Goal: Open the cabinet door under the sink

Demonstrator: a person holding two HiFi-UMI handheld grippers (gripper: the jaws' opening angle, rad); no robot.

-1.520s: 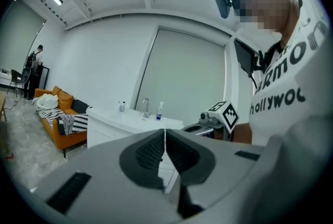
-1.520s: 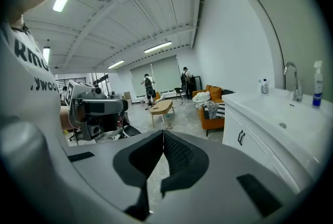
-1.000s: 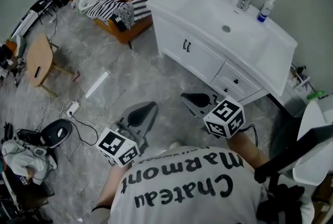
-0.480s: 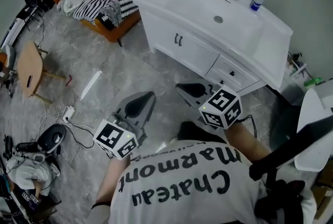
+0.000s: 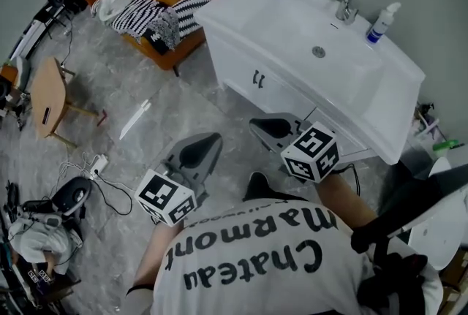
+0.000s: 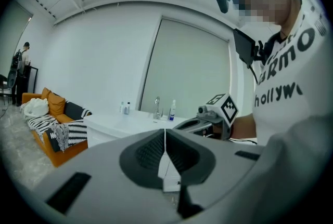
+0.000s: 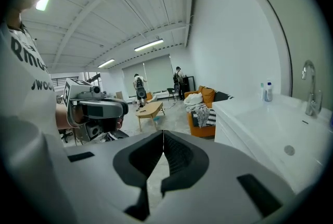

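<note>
I keep my left gripper and right gripper with jaws pressed together, empty. The white cabinet door sits upper centre, under the white basin. I judge it light and rigid, best pulled by its small dark handles.

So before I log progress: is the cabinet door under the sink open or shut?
Shut: the cabinet door lies flush, its handles facing the room, with no dark gap showing.

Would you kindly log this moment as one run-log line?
left gripper: shut, empty | right gripper: shut, empty | cabinet door: closed, not yet touched | both grippers: short of cabinet
</note>
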